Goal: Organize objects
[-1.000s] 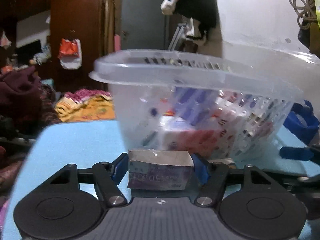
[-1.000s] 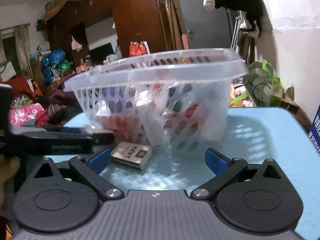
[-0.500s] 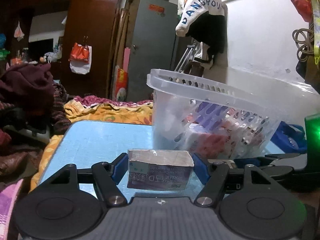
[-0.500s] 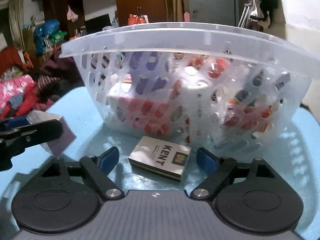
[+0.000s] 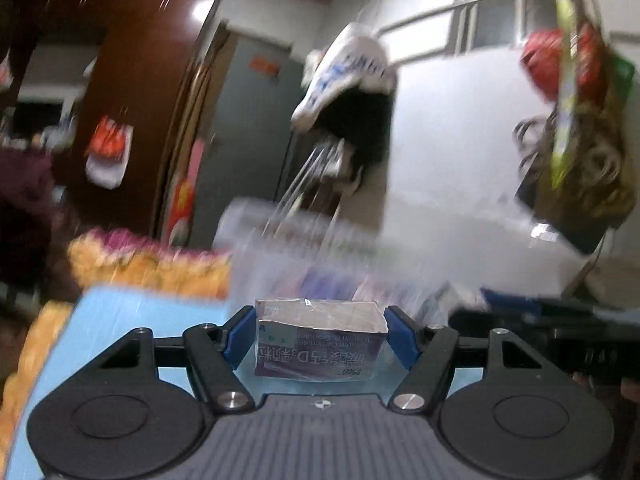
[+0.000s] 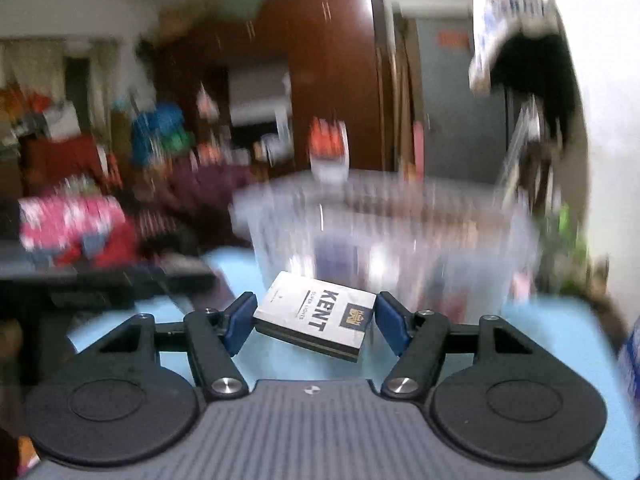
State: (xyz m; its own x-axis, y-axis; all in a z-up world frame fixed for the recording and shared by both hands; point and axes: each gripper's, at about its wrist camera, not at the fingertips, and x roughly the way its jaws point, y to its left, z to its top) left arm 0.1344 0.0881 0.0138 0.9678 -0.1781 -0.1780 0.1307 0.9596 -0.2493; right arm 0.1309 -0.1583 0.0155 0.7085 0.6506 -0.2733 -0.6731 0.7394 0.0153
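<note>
Blue table [image 6: 552, 320]: one basket [image 6: 400, 232], two boxes, each tool-held.

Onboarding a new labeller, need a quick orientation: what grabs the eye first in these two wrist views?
Each gripper carries a small box, sharp against a motion-blurred room. The left gripper clamps a purple and white medicine box between its blue pads; the right gripper, jaws closing, has a white KENT cigarette pack tilted between its pads and lifted off the table. Just beyond both stands a clear plastic basket on the light blue table.
</note>
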